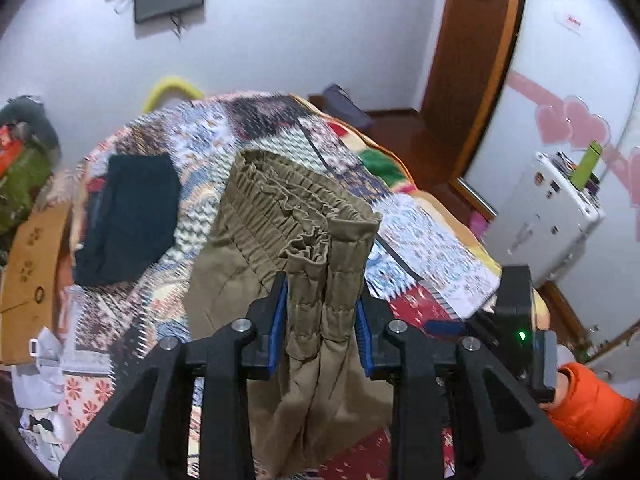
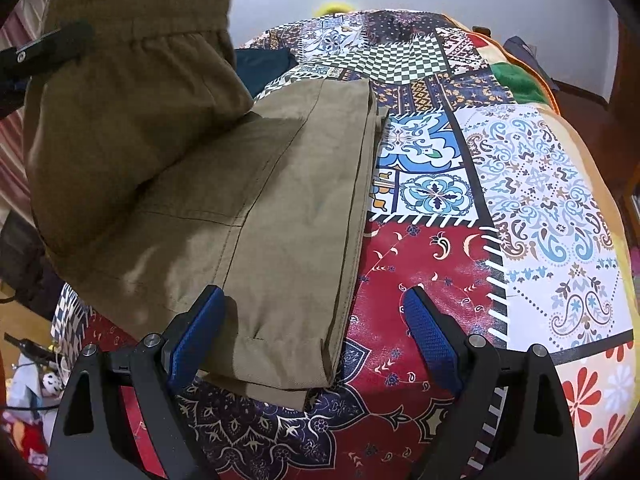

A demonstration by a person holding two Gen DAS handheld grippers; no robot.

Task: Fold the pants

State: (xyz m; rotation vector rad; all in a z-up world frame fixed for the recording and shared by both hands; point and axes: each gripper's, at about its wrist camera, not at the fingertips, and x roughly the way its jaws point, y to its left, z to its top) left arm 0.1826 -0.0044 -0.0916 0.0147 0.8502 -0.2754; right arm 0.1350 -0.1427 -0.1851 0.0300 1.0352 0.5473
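Observation:
The khaki pants [image 2: 256, 208] lie lengthwise on a patchwork bedspread [image 2: 540, 184], legs stacked and hems near me. My left gripper [image 1: 322, 300] is shut on the pants' gathered elastic waistband [image 1: 304, 216] and holds it lifted above the bed; it also shows in the right wrist view [image 2: 48, 50] at the upper left, with the waist end [image 2: 128, 80] hanging folded over the legs. My right gripper [image 2: 312, 320] is open and empty, hovering just above the leg hems [image 2: 280, 376], its left finger over the cloth.
Dark folded pants [image 1: 128, 216] lie on the bed's far left. A wooden board [image 1: 32, 264] leans at the bed's left. A white appliance [image 1: 552, 208] with a green bottle [image 1: 586, 164] stands right. A wooden door frame [image 1: 472, 64] is behind.

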